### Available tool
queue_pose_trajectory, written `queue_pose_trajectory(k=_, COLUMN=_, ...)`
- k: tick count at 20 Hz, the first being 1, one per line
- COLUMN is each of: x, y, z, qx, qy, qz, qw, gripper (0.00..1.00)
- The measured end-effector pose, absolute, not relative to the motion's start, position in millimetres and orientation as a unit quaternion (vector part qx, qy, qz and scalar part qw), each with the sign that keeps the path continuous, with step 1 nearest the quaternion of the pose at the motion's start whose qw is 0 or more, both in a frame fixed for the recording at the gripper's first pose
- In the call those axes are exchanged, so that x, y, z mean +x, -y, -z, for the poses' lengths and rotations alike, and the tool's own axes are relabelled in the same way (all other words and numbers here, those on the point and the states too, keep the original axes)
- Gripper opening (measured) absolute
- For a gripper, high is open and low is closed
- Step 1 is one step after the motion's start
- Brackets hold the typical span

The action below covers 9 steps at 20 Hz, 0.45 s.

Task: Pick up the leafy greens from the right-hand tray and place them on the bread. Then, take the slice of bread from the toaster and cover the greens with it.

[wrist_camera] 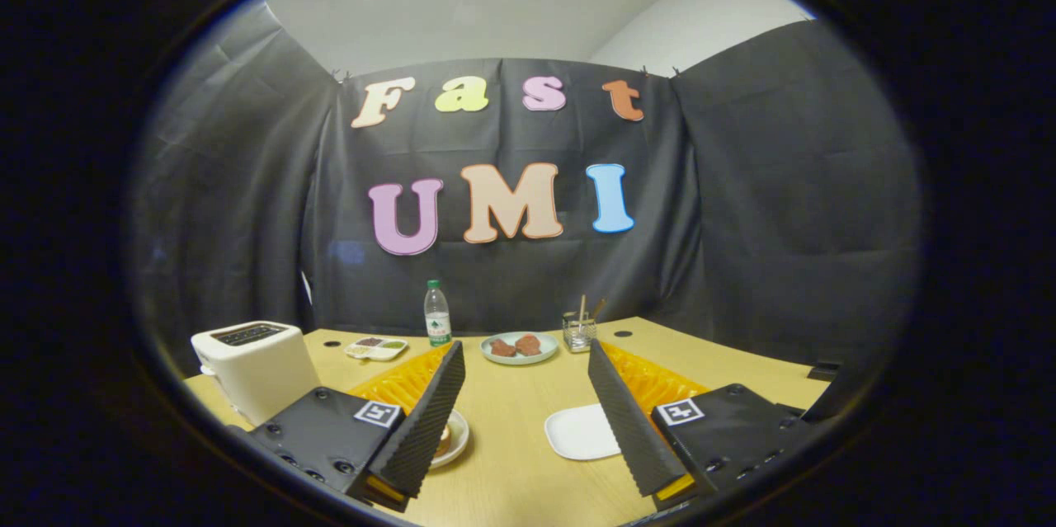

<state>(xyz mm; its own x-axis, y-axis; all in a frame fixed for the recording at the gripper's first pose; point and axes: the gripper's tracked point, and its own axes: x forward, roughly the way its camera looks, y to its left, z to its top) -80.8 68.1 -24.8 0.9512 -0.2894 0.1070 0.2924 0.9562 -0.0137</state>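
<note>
My gripper (525,358) is open above the wooden table (511,461), its fingers wide apart with nothing between them. A white toaster (252,366) stands at the left, beside the left finger; its top slots look dark and I cannot make out a slice in them. A round plate (456,436) with a piece of bread on it peeks out from behind the left finger. A white square tray (577,430) lies just inside the right finger, partly hidden by it; the part that shows is plain white.
Beyond the fingertips sit a pale plate with two brownish-red pieces (520,347), a water bottle (437,314), a small tray of sauces (375,348) and a clear holder with sticks (579,331). Black cloth walls close the table's far side.
</note>
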Motion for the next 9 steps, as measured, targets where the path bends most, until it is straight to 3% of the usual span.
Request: queue_pose_trajectory(k=9, x=-82.0, y=-60.0, z=29.8, qx=-0.020, qy=0.047, qz=0.152, qw=0.987, gripper=0.96)
